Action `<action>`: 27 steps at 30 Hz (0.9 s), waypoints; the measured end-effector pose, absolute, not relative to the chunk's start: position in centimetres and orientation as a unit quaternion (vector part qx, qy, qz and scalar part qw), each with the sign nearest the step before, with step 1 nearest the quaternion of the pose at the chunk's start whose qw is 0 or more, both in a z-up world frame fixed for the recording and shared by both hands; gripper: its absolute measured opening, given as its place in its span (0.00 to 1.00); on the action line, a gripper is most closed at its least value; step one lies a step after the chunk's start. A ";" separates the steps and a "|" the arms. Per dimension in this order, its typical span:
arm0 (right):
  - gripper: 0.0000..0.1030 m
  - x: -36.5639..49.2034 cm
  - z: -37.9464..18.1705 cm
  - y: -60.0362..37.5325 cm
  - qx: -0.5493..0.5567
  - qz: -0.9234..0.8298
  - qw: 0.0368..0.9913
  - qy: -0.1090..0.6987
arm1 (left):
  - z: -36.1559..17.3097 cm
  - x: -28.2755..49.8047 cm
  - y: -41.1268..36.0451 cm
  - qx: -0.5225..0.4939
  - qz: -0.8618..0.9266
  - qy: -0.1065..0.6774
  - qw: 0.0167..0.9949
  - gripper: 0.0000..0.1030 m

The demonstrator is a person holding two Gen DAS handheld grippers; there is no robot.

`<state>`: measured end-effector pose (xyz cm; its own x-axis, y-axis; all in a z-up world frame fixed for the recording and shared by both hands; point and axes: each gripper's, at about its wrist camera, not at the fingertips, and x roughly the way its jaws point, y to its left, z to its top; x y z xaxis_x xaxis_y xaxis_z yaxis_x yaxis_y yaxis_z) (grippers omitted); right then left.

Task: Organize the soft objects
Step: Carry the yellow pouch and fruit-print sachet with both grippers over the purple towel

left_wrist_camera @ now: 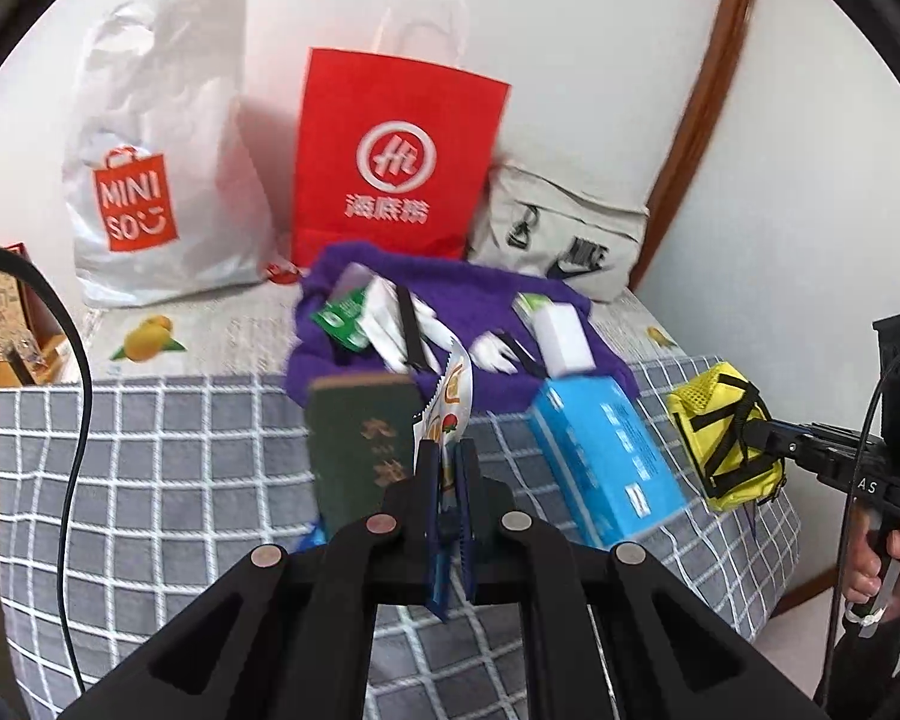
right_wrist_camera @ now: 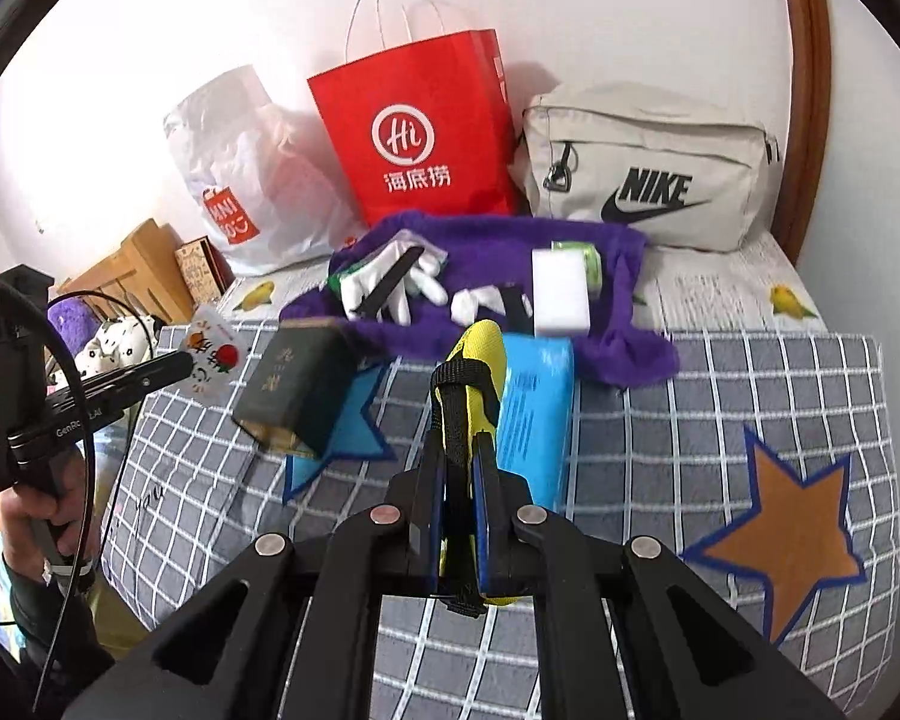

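Pouch (right_wrist_camera: 473,378), yellow w/ black straps, sat pinched between right gripper (right_wrist_camera: 457,456) jaws, projecting toward 12 o'clock. Left gripper (left_wrist_camera: 447,456) jaws pinched snack packet (left_wrist_camera: 447,402), likewise at 12.

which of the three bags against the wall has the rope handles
The red paper bag, standing in the middle. The white plastic bag has only a cut-out grip, and the beige Nike bag shows none.

You have bright, even daylight in both views; the far wall (right_wrist_camera: 600,18) blows out to white, with pink glare around the plastic bag (left_wrist_camera: 168,138). Shadows stay soft. Motion blur smears the blue box (left_wrist_camera: 606,456) and book (left_wrist_camera: 360,444). Fisheye bending curves the blanket (right_wrist_camera: 720,408) grid, and black vignette rings the corners.
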<state>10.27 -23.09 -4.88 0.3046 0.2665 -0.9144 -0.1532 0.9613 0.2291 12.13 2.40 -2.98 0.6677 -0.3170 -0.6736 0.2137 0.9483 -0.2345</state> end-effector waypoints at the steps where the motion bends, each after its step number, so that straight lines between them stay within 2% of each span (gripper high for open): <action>1: 0.08 10.8 -4.8 -23.0 0.047 0.131 0.807 0.574 | -2.8 12.5 2.8 -0.071 -0.144 0.379 0.911 0.06; 27: 0.08 21.5 -7.5 -22.6 0.050 0.123 0.812 0.568 | -1.9 21.9 4.4 -0.073 -0.123 0.370 0.918 0.06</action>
<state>21.52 -22.62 -7.52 0.3233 0.2574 -0.9106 -0.1437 0.9645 0.2216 21.88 4.43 -1.89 0.6964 -0.2793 -0.6610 0.1714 0.9592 -0.2247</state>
